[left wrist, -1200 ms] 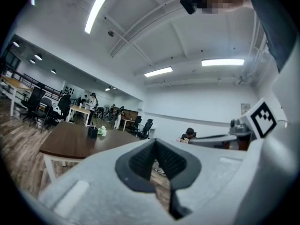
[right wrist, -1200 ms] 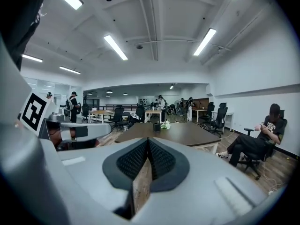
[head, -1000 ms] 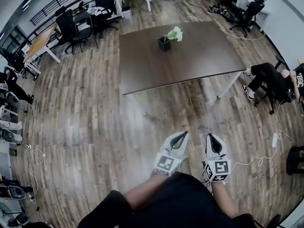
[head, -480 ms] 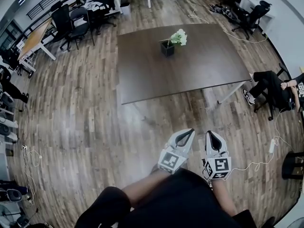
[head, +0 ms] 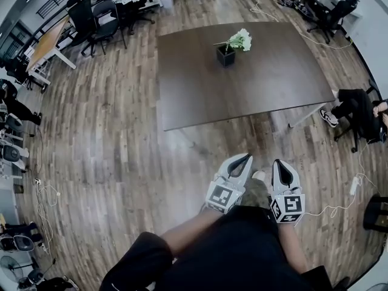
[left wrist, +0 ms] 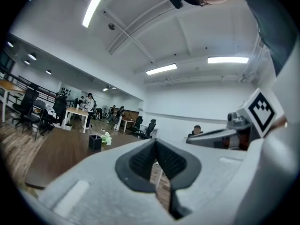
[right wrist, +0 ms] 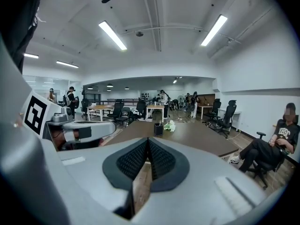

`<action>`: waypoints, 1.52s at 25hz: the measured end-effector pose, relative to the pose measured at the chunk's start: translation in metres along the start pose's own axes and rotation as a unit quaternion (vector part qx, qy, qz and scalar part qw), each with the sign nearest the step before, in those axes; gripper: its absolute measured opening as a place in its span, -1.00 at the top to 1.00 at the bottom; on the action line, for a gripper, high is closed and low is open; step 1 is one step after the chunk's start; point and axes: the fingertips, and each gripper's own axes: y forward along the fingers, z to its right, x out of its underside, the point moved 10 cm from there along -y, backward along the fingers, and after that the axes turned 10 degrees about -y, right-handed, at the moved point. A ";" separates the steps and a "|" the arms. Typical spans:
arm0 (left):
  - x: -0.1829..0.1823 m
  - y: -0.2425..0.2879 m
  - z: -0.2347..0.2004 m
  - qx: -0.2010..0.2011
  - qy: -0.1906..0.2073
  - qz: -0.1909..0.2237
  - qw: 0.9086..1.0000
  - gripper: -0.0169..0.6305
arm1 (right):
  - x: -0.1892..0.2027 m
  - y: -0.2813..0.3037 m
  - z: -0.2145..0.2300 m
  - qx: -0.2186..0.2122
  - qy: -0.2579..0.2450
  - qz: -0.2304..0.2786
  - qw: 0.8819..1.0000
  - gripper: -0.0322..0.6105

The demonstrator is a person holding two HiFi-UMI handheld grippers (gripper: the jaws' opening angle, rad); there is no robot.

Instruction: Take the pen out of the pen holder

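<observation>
Approach first: left tongs (head: 245, 157) and right tongs (head: 278, 163) (both pinched together, empty) open only beside the far black square holder (head: 225, 55).

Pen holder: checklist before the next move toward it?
1. Holder upright on table: ok.
2. Pen visible in holder: cannot tell; only flowers show clearly.
3. Left gripper empty: ok, jaws together.
4. Right gripper empty: ok, jaws together.
5. Holder in reach: not ok; floor lies between both grippers and the table.
</observation>
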 end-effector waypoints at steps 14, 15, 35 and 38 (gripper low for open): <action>-0.014 0.089 -0.061 -0.073 0.026 -0.010 0.997 0.94 | -0.010 0.127 0.079 -0.071 0.012 0.030 0.997 0.89; -0.015 0.104 -0.067 -0.079 0.028 -0.011 0.996 0.94 | -0.012 0.140 0.091 -0.076 0.013 0.032 0.996 0.89; -0.045 0.363 -0.194 -0.225 0.010 -0.016 0.974 0.94 | -0.035 0.365 0.287 -0.204 0.019 0.022 0.979 0.89; -0.043 0.385 -0.221 -0.239 0.009 -0.023 0.971 0.94 | -0.031 0.385 0.294 -0.216 0.015 0.019 0.976 0.89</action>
